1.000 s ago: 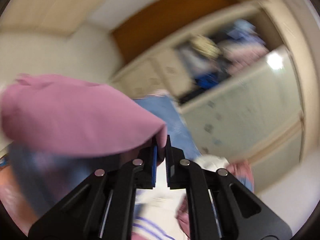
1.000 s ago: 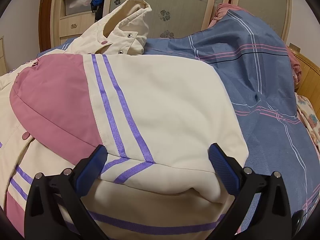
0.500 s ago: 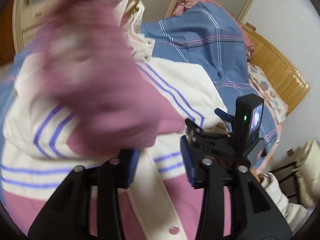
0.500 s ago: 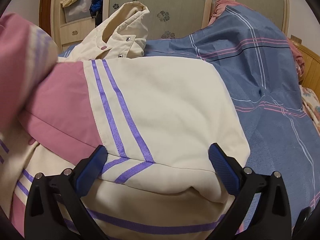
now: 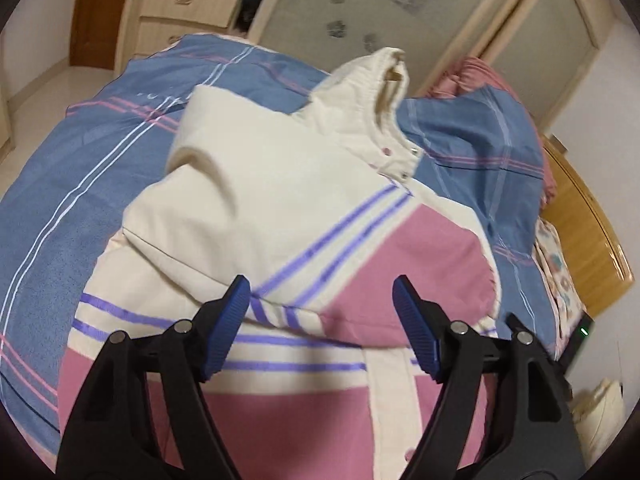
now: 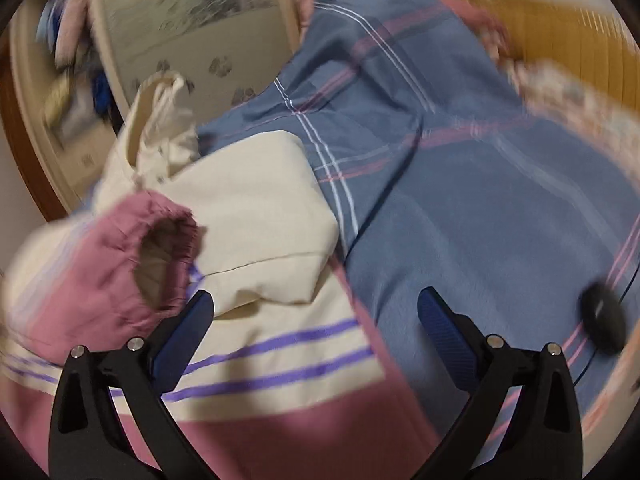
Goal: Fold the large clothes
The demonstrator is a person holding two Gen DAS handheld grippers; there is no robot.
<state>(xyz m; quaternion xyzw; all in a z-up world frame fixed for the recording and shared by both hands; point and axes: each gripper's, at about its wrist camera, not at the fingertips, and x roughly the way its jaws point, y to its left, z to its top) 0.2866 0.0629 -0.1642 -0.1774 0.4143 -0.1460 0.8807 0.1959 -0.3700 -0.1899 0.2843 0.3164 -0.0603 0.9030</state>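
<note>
A cream and pink jacket (image 5: 280, 208) with purple stripes lies on the bed, both sleeves folded across its front. Its cream hood (image 5: 372, 84) points to the far side. My left gripper (image 5: 322, 320) is open and empty just above the pink sleeve (image 5: 416, 268). In the right wrist view the jacket (image 6: 256, 204) lies left of centre, with the pink cuff (image 6: 164, 240) open towards the camera. My right gripper (image 6: 314, 328) is open and empty over the jacket's right edge.
A blue plaid bedcover (image 5: 72, 184) lies under the jacket and is bunched up at the far right (image 6: 420, 100). A wooden headboard (image 5: 580, 236) stands on the right. A wardrobe with frosted sliding doors (image 5: 360, 12) stands behind. A dark round object (image 6: 602, 320) lies on the cover.
My left gripper let go of the pink sleeve, which now lies across the jacket's front, and opened wide. My right gripper swung to the right and stays open.
</note>
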